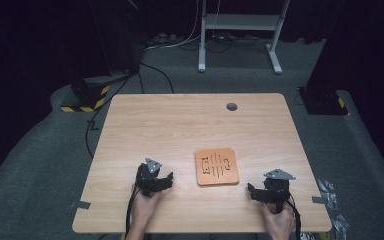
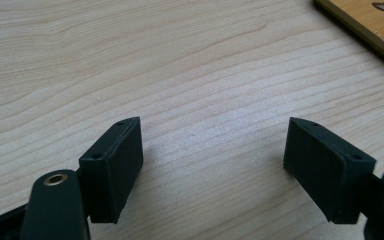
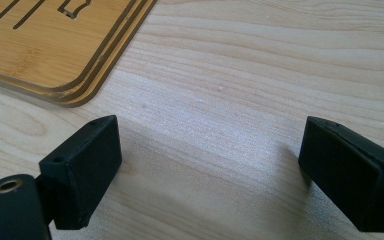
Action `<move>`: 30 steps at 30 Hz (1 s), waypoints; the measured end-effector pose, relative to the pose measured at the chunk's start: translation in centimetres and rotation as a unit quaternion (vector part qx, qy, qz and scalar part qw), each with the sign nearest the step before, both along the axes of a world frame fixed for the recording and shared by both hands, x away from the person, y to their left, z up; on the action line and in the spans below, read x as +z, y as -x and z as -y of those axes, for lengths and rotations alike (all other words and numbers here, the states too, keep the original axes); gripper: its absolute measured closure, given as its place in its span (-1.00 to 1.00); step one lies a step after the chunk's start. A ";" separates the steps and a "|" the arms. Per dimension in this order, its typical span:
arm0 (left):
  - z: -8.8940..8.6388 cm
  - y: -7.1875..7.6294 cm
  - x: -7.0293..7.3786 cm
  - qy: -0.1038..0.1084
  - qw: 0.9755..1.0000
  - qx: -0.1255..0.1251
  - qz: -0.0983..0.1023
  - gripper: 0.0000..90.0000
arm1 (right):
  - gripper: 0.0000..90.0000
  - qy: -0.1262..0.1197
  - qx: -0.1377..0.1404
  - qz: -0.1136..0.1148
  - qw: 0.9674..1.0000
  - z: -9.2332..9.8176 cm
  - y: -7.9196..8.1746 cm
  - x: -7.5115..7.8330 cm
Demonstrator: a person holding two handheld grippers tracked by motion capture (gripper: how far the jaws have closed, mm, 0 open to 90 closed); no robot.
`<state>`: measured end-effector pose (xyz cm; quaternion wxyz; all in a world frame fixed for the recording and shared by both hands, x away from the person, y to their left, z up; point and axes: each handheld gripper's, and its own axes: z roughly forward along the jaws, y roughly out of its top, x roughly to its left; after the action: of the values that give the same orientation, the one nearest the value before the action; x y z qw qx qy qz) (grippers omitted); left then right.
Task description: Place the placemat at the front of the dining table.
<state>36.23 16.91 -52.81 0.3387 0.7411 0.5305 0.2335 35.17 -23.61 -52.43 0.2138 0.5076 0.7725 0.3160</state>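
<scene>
An orange-brown wooden board with cut-out slots lies flat on the table's near middle. My left gripper rests low over the tabletop to the board's left, jaws wide open and nothing between them; in the left gripper view the board's corner shows at the upper right. To the right of the board sits my right gripper, also open and empty. The right gripper view has the stacked-looking board edge at the upper left, apart from the jaws.
The light wooden table has a grey cable grommet near its far edge. Grey clips sit at the table's front corners. Beyond it are carpet, cables, a white desk frame and hazard-striped stands.
</scene>
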 end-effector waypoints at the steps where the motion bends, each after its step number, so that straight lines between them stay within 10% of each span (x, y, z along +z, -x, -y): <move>1: 0.0 0.0 0.0 0.000 1.000 0.000 0.000 -0.47 | -0.78 0.000 -0.002 0.003 1.000 0.0 0.0 0.0; 30: 0.0 0.0 0.0 -0.002 1.000 0.000 -0.001 -0.48 | -0.65 0.003 -0.007 0.011 1.000 -1.0 -0.9 0.0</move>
<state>36.25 16.91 -52.79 0.3368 0.7418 0.5307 0.2338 36.05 -22.66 -52.44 0.2264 0.5089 0.7672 0.3179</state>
